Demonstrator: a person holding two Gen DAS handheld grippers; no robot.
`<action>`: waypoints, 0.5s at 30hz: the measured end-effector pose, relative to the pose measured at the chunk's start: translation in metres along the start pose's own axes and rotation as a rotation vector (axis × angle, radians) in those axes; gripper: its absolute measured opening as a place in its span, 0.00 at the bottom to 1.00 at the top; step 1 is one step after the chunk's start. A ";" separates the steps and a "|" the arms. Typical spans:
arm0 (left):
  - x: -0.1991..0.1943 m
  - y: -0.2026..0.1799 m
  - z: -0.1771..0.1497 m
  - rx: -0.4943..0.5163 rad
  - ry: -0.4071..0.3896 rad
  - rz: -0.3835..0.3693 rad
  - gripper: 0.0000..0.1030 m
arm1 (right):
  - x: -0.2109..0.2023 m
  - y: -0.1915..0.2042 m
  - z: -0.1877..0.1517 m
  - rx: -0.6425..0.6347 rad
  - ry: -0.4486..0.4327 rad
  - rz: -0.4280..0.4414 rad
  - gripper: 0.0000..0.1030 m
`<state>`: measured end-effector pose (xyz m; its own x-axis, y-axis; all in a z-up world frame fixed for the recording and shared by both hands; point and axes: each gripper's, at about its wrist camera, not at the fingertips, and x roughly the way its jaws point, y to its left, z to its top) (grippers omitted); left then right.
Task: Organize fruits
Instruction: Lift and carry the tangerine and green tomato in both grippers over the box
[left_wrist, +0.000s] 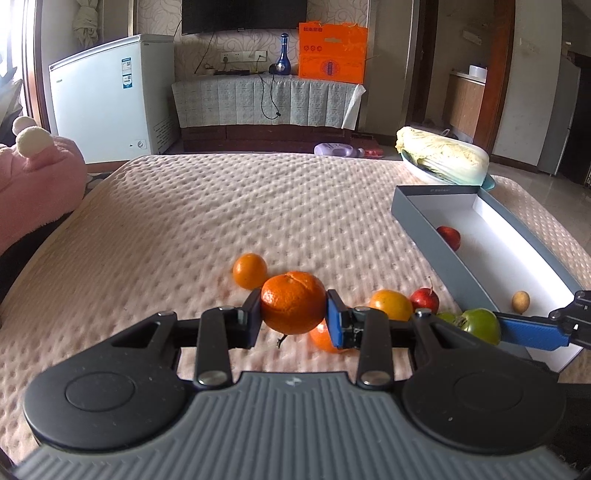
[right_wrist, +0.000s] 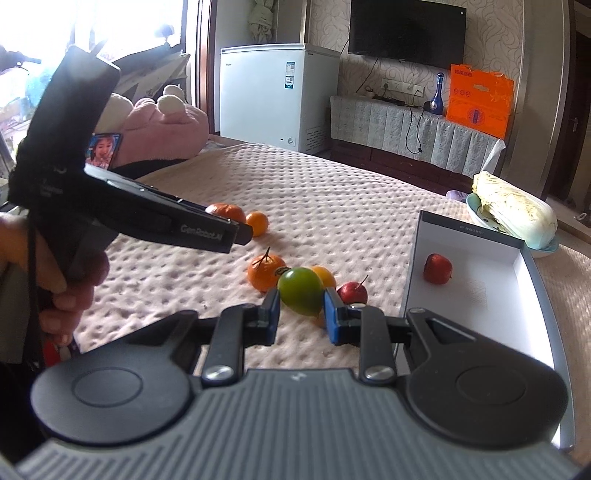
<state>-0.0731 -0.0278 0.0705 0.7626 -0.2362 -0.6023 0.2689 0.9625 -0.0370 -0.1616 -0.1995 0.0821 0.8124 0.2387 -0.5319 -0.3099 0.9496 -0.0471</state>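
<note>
1. Left gripper (left_wrist: 293, 314), centre of left wrist view: clamped on large orange mandarin (left_wrist: 293, 302), lifted off pink quilted bedspread (left_wrist: 221, 206).
2. Right gripper (right_wrist: 301, 314), centre of right wrist view: pinching green fruit (right_wrist: 300, 290) between blue pads (right_wrist: 334, 319), above bedspread.
3. Loose on bedspread, mid-frame left wrist view: small orange (left_wrist: 249, 270) behind held mandarin, yellow-orange fruit (left_wrist: 390, 304), red fruit with stem (left_wrist: 424, 300) just right of it.
4. Grey box (left_wrist: 436, 236), right side: red fruit (left_wrist: 449, 237) and small tan fruit (left_wrist: 520, 301) inside on white floor.
5. Napa cabbage (left_wrist: 441, 155) on dish, upper right, beyond box.
</note>
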 end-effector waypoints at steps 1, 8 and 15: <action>0.001 -0.002 0.000 0.002 0.002 -0.003 0.40 | -0.001 -0.001 0.000 0.001 0.000 -0.002 0.27; 0.005 -0.015 0.003 0.004 0.005 -0.015 0.40 | -0.006 -0.006 -0.001 0.007 -0.007 -0.016 0.27; 0.007 -0.023 0.006 0.005 0.004 -0.018 0.40 | -0.015 -0.019 0.000 0.044 -0.028 -0.031 0.27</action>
<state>-0.0709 -0.0527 0.0716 0.7553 -0.2528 -0.6047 0.2856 0.9574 -0.0435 -0.1680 -0.2215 0.0906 0.8347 0.2141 -0.5073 -0.2631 0.9644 -0.0260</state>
